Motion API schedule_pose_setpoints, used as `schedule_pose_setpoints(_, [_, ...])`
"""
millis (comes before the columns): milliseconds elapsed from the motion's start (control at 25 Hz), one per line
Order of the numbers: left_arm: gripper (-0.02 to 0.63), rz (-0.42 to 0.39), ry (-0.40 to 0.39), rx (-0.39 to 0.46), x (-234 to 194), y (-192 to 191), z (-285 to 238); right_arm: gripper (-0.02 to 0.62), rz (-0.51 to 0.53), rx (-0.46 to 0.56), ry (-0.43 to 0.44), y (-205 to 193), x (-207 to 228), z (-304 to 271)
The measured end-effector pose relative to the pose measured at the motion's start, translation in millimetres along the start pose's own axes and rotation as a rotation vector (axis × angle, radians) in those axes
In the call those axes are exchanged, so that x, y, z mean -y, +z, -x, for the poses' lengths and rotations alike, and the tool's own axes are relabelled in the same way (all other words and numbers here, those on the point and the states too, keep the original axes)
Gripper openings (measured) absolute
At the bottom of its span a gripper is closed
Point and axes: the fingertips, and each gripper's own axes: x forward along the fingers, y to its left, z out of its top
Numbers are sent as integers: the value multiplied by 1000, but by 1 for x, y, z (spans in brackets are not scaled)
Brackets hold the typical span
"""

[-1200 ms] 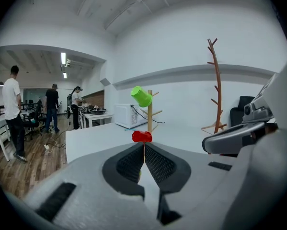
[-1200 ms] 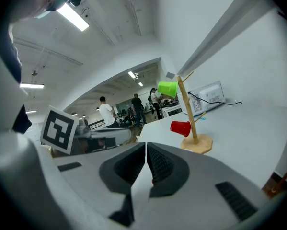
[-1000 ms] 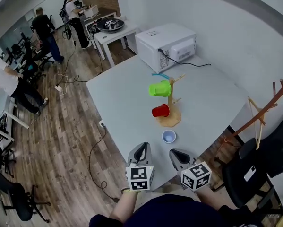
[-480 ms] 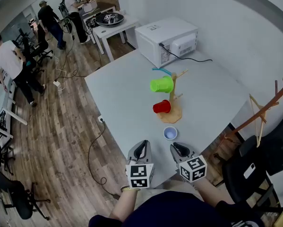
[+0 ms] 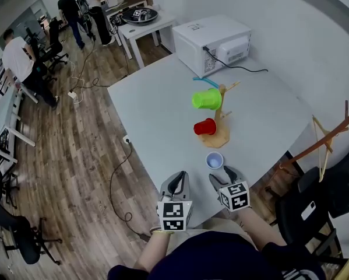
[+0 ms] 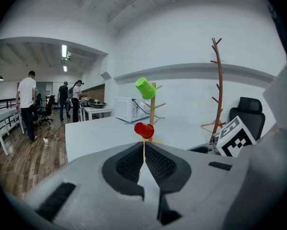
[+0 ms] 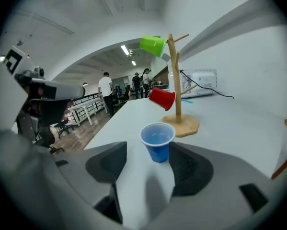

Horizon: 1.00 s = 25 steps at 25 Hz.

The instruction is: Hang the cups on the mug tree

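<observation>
**Two cups hung, one left on the table**

Done so far: green cup [image 5: 207, 99] sits on an upper peg of the mug tree [image 5: 222, 107], mouth tilted away from the trunk. Red cup [image 5: 205, 126] hangs on a lower peg, same side. Left to do: blue cup [image 5: 214, 160], upright on the table [image 5: 157, 115], just in front of the tree's wooden base and apart from it.

My right gripper [image 5: 222, 176] has just been opening its jaws; they stand wide now. The blue cup stands right ahead of the gap, lined up between the pads, with neither pad pressing on it. Not gripped yet. My left gripper [image 5: 177, 182] is clenched tight, pads together, nothing in it, hovering at the near table edge.

Room to move: the blue cup is close to the near edge, so I judge that a clumsy nudge toward me could tip it off. Bare pegs show on the tree's far side, toward the wall. The table around the tree is open. The microwave [image 5: 212, 37] and its cable sit well behind, and a coat rack [image 5: 325, 139] stands off the table to my right, out of reach of this move.
</observation>
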Motion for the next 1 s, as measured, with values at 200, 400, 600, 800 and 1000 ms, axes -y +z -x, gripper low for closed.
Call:
schedule_pose_setpoints(200, [25, 12, 16, -7, -8, -5, 1, 259, 20, -46, 1, -11, 7, -20])
schedule_pose_setpoints(400, [25, 25, 25, -11, -15, -7, 0, 259, 46, -80, -14, -17, 13, -38])
schedule_pose_setpoints(600, [25, 25, 30, -8, -19, -6, -1, 259, 75, -112, -28, -20, 21, -52])
schedule_pose_setpoints(800, [25, 14, 40, -8, -22, -6, 2, 259, 99, -126, -25, -18, 22, -61])
schedule_pose_setpoints(1000, [25, 4, 43, -18, -22, -10, 6, 259, 112, -152, -28, -19, 22, -69])
